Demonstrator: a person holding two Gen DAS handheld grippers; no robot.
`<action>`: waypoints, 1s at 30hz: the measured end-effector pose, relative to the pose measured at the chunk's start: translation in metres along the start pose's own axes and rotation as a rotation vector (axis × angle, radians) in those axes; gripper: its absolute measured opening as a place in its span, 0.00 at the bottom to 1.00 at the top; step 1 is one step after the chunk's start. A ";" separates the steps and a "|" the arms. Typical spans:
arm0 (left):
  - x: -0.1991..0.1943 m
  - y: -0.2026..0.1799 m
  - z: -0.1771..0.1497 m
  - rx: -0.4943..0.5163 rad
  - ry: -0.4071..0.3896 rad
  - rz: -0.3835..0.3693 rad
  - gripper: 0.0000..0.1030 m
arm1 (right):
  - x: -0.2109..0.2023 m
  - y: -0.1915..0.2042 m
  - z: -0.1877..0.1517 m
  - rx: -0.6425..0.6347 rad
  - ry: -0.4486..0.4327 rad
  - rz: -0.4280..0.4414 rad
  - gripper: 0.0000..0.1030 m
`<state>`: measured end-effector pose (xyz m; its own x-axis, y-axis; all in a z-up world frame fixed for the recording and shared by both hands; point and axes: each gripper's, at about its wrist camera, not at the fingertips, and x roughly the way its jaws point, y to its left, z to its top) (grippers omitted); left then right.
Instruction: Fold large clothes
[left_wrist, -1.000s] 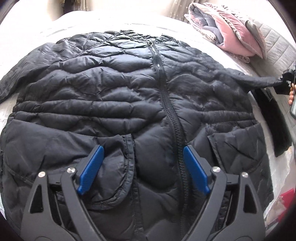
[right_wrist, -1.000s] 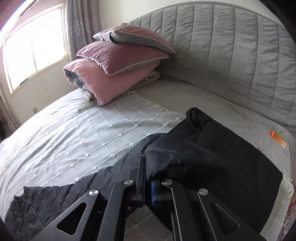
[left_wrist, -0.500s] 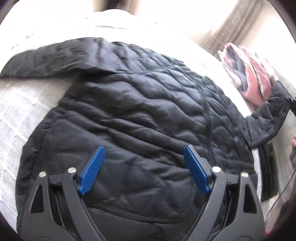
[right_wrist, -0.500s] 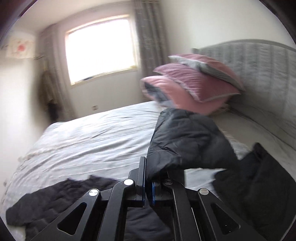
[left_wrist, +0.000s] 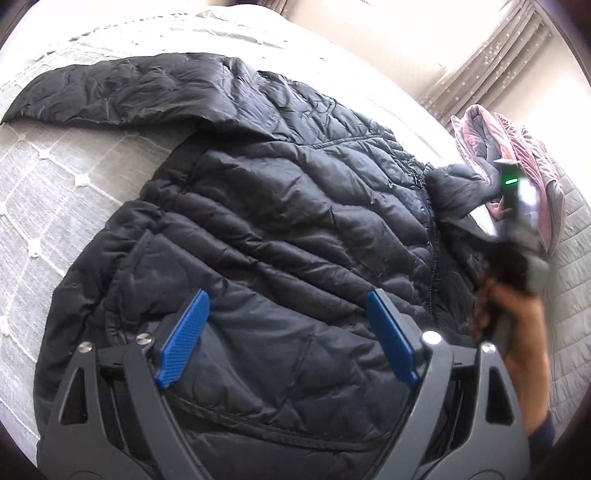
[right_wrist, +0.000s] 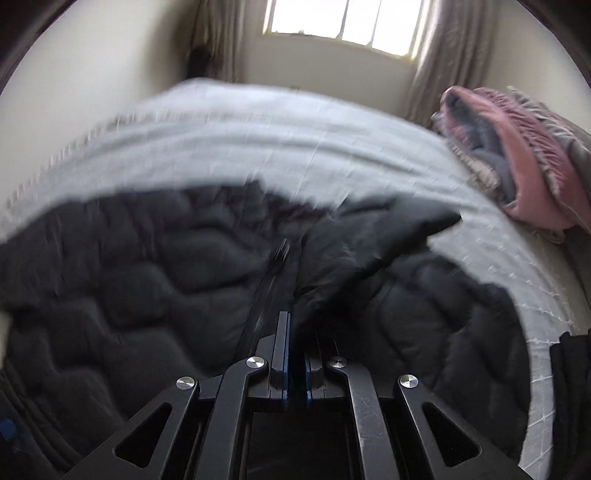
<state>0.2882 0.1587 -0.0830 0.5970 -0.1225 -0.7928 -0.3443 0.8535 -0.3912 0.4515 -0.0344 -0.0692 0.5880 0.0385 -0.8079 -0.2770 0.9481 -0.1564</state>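
Note:
A black quilted puffer jacket (left_wrist: 280, 229) lies front up on the grey bedspread (left_wrist: 48, 192), zip closed. Its left sleeve (left_wrist: 122, 92) stretches out flat to the upper left. My left gripper (left_wrist: 288, 332) is open and empty, hovering over the jacket's lower front. My right gripper (right_wrist: 295, 354) is shut on the cuff of the right sleeve (right_wrist: 362, 243) and holds it folded over the jacket's chest beside the zip (right_wrist: 273, 266). The right gripper also shows, blurred, in the left wrist view (left_wrist: 517, 206).
A stack of pink and grey pillows and a folded quilt (right_wrist: 517, 158) sits at the right by the padded headboard. A dark garment (right_wrist: 569, 387) lies at the bed's right edge. A window (right_wrist: 343, 22) and curtains stand behind the bed.
My right gripper has carried the right sleeve from the bed's right side inward over the jacket's chest. My left gripper has shifted left over the jacket's lower front, still open.

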 end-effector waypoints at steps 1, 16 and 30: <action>0.000 0.000 0.000 0.000 0.001 -0.002 0.85 | 0.012 0.008 -0.007 -0.046 0.039 -0.018 0.14; 0.000 0.005 0.002 -0.024 0.002 -0.028 0.85 | -0.036 -0.039 -0.027 0.108 0.032 0.240 0.72; -0.020 0.028 0.007 -0.083 -0.051 0.037 0.85 | -0.173 -0.132 -0.165 0.507 0.002 0.366 0.78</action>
<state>0.2711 0.1884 -0.0746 0.6183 -0.0635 -0.7834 -0.4249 0.8115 -0.4011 0.2603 -0.2180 -0.0027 0.5218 0.3894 -0.7590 -0.0653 0.9053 0.4196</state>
